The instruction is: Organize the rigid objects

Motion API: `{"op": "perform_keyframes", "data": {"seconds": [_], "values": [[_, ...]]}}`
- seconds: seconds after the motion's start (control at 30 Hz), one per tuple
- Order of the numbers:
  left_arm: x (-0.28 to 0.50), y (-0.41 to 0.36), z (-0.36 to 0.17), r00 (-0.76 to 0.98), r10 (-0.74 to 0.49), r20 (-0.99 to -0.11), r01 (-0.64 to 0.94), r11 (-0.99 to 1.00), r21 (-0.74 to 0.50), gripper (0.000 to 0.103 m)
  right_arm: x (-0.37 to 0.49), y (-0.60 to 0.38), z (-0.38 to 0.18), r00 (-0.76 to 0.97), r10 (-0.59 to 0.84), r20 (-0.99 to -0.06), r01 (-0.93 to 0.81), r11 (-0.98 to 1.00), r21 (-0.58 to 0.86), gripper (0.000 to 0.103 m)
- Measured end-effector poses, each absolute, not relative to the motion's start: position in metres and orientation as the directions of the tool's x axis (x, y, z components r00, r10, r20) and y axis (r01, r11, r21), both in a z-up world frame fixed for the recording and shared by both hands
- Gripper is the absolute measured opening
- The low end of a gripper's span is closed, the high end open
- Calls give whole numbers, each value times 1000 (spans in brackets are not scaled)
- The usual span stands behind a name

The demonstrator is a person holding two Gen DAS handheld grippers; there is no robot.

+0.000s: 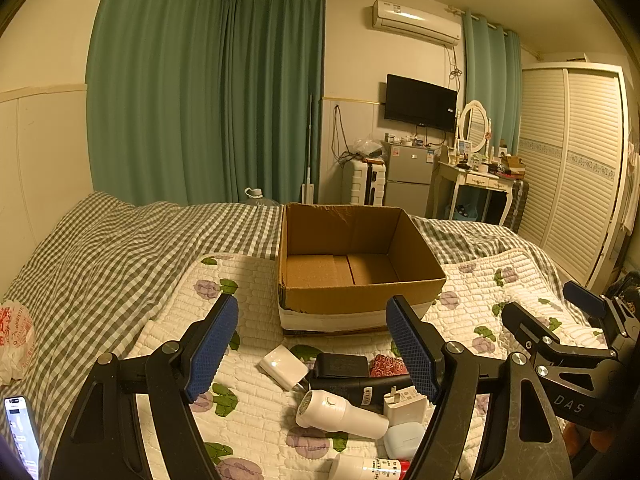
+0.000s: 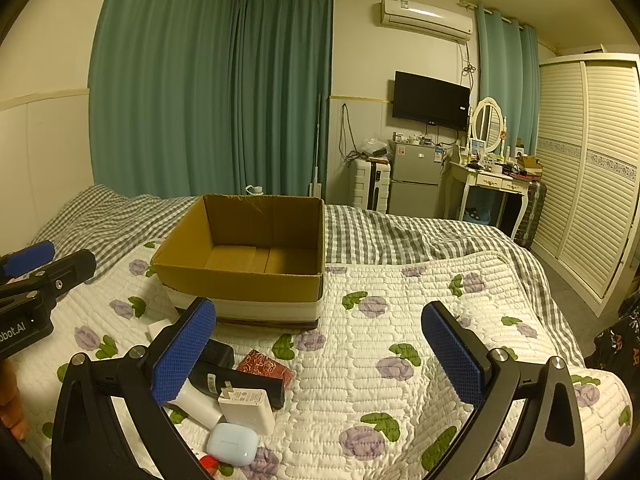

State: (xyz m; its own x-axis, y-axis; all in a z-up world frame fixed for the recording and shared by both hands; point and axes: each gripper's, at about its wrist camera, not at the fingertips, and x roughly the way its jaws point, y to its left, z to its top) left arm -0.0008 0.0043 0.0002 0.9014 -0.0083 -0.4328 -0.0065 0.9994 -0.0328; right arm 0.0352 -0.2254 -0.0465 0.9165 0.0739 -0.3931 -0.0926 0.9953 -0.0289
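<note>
1. Green curtains (image 1: pixel 200 92) hang behind the bed.
2. A checked sheet (image 1: pixel 100 248) covers the bed, with a floral quilt (image 2: pixel 400 320) on top.
3. An air conditioner (image 1: pixel 416 22) is mounted high on the wall, above a TV (image 1: pixel 420 102).
4. A small fridge (image 1: pixel 408 174) stands below the TV, with a white suitcase (image 1: pixel 364 182) just beside it.
5. A dressing table (image 2: pixel 492 184) with an oval mirror (image 2: pixel 486 120) is next to a louvred wardrobe (image 2: pixel 592 168).
6. A phone (image 1: pixel 22 436) and a plastic bag (image 1: pixel 14 340) lie at the sheet's left edge.

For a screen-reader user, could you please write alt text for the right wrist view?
The open right tool hovers empty over a floral quilt, facing an empty cardboard box. Chargers, a light blue earbud case and other small items lie lower left; the left tool enters at the left edge.
</note>
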Motion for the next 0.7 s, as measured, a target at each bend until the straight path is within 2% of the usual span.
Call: {"op": "perform_keyframes", "data": {"seconds": [0.7], "values": [[-1, 4, 0, 902, -8, -432, -7, 999, -34, 79, 35, -224, -48, 915, 76, -395, -96, 995, -31, 103]]}}
